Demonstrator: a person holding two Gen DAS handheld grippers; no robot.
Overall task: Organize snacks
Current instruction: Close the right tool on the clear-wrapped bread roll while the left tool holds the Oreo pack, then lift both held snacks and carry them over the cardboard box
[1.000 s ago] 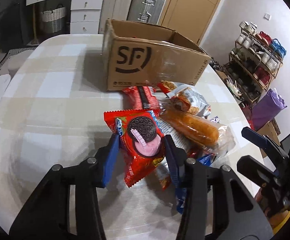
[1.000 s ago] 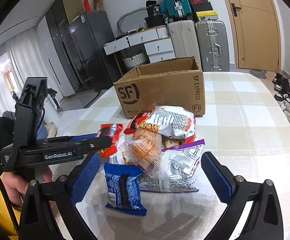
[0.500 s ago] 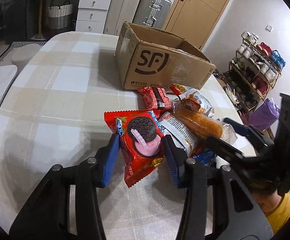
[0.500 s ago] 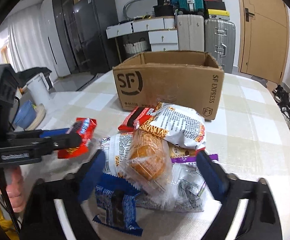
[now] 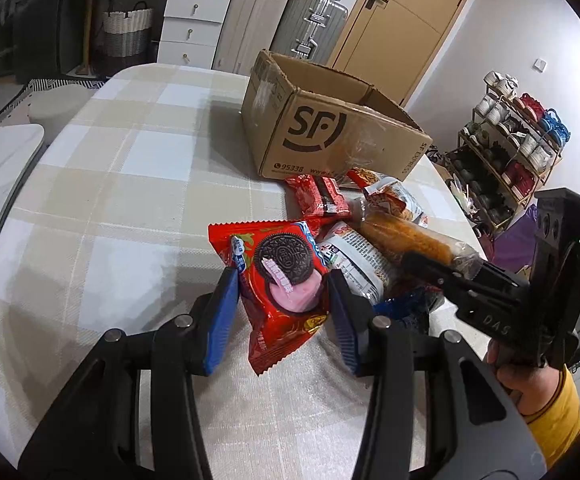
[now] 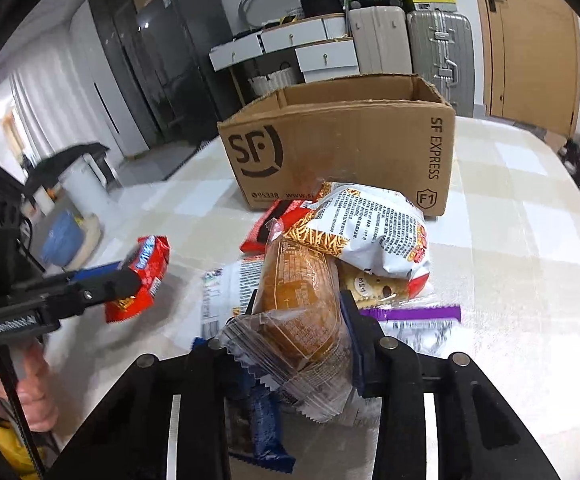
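My left gripper (image 5: 282,304) is shut on a red Oreo packet (image 5: 280,276) and holds it above the checked table; the packet also shows in the right wrist view (image 6: 140,276). My right gripper (image 6: 300,320) is shut on a clear-wrapped bread roll (image 6: 298,304) lying on the snack pile; the roll also shows in the left wrist view (image 5: 406,236). An open SF cardboard box (image 5: 330,136) stands behind the pile, also in the right wrist view (image 6: 342,144).
The pile holds a white noodle-snack bag (image 6: 374,228), a red packet (image 5: 320,198), a blue packet (image 6: 264,428), a purple-edged clear bag (image 6: 414,314) and a white printed bag (image 5: 354,258). A shoe rack (image 5: 510,148) stands right of the table. Suitcases (image 6: 410,40) stand behind.
My right gripper moved forward onto the pile and closed on the bread roll. My left gripper rose slightly, still holding the Oreo packet.
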